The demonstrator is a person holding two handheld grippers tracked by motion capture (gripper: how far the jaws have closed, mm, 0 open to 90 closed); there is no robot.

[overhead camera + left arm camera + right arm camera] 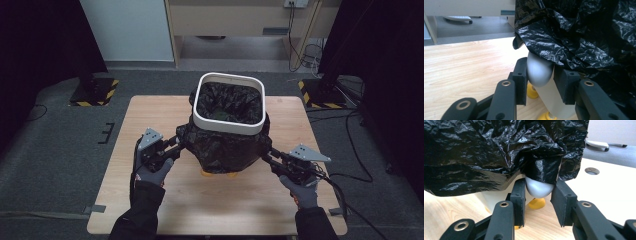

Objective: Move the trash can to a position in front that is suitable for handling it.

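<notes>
so there's one white bin (227, 125) with one black bag (220, 145), and two grippers, left (176, 145) and right (266, 156), each pinching a side knob (539, 70).

The crinkled black plastic liner bag (225, 142) drapes over the sides of the white, square-rimmed plastic bin (229, 126), so most of the bin's walls are hidden; in the high view a sliver of its yellow feet (220, 174) peeks from under the bag's hem. What lies inside the bag is too dark to tell. In the left gripper view the bag runs off the top and right edges, and one round yellow foot (545, 116) is cut off by the bottom edge. In the right gripper view the bag covers the bin's upper body.
</notes>
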